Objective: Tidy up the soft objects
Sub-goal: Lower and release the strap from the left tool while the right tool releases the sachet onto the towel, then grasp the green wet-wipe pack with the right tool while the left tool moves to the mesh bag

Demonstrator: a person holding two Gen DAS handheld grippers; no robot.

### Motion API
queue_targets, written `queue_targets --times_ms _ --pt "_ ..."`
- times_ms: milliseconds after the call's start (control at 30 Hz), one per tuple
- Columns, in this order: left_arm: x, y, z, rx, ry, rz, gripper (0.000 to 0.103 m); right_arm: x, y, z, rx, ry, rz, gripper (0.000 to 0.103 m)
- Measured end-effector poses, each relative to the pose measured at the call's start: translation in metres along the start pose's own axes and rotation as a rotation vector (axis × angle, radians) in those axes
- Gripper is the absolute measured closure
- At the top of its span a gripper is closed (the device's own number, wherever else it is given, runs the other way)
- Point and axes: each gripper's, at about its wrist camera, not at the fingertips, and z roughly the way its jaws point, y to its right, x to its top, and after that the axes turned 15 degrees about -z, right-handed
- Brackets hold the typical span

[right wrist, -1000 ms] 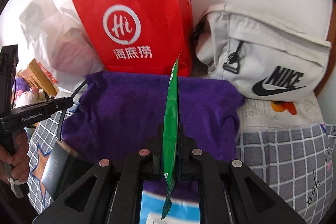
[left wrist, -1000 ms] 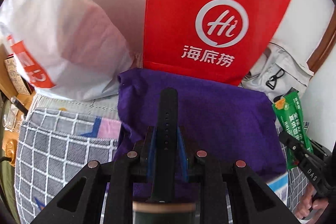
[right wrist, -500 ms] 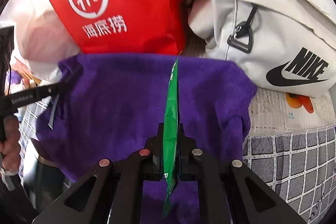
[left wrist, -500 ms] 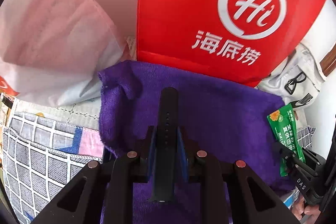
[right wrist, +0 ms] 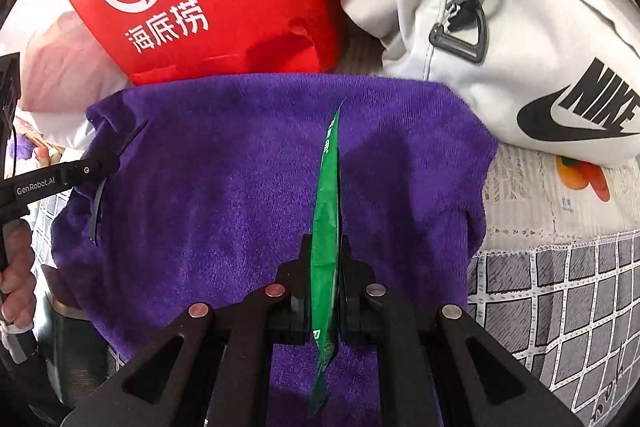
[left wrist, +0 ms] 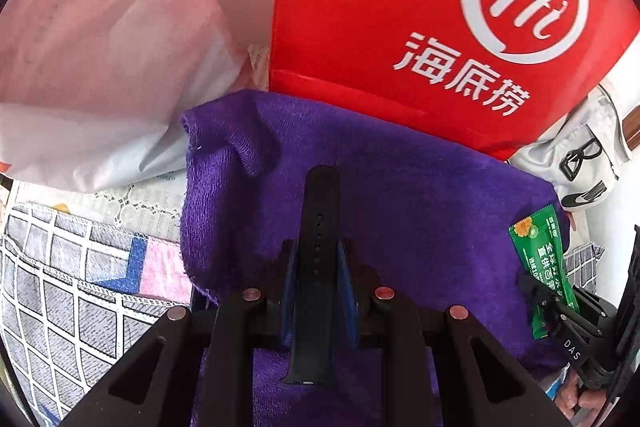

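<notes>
- The left gripper is clamped on a black perforated rubber watch strap, its blue-lined fingers pressing the strap's two edges near mid-length; the free end juts forward over a folded purple terry towel.
- The right gripper pinches a slim green foil sachet edge-on, jaws nearly together on its lower half; the pointed upper tip stands free above the same purple towel.
- Both held things hang above the towel, which lies on a grey checked quilt in front of a red paper carrier bag with a white logo, a pale canvas sling bag with a black swoosh and a translucent white plastic bag.
- Judged by looks, the strap is light, bendy and grippy; a mid-length hold keeps it from drooping, though the loose end may flop on release.
- The sachet seems feather-light, thin and slick; it likely crumples if squeezed hard and could slip sideways, so a hold across its flat faces near the middle suits it better than the sealed edge.
- The towel reads soft and limp with some weight; a corner or folded edge offers the surest purchase.
- Whether either item touches the towel cannot be told.
</notes>
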Motion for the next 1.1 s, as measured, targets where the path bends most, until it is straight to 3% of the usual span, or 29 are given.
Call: queue_targets --times_ms 433,500,567,600,633,833,900,967,1100 --pt "0.002 -0.008 0.017 -0.005 -0.035 -0.004 0.082 0.007 0.002 0.011 0.004 -0.015 0.006 0.093" --pt "0.003 -0.009 0.021 -0.001 -0.041 -0.008 0.082 0.008 0.002 0.011 0.008 -0.016 0.006 0.088" --pt "0.003 -0.008 0.024 0.005 -0.057 0.003 0.082 0.008 0.003 0.008 0.011 -0.011 0.007 0.065" --pt "0.004 -0.008 0.026 0.007 -0.060 0.002 0.082 0.009 0.003 0.006 0.004 -0.004 0.009 0.060" --pt "0.004 -0.009 0.026 0.004 -0.060 -0.002 0.081 0.009 0.007 0.001 -0.001 0.008 0.012 0.053" --pt "0.005 -0.006 0.019 0.023 -0.049 0.005 0.052 0.009 0.006 -0.017 -0.028 0.066 0.018 0.049" --pt "0.003 0.001 0.009 0.020 -0.044 0.035 0.050 0.006 0.004 -0.024 -0.055 0.078 0.014 0.046" --pt "-0.002 0.005 -0.004 0.023 -0.014 0.051 0.042 0.003 0.003 -0.033 -0.099 0.099 0.015 0.042" --pt "-0.016 0.007 -0.030 0.036 0.029 0.069 0.038 -0.005 -0.001 -0.061 -0.126 0.141 0.019 0.042"
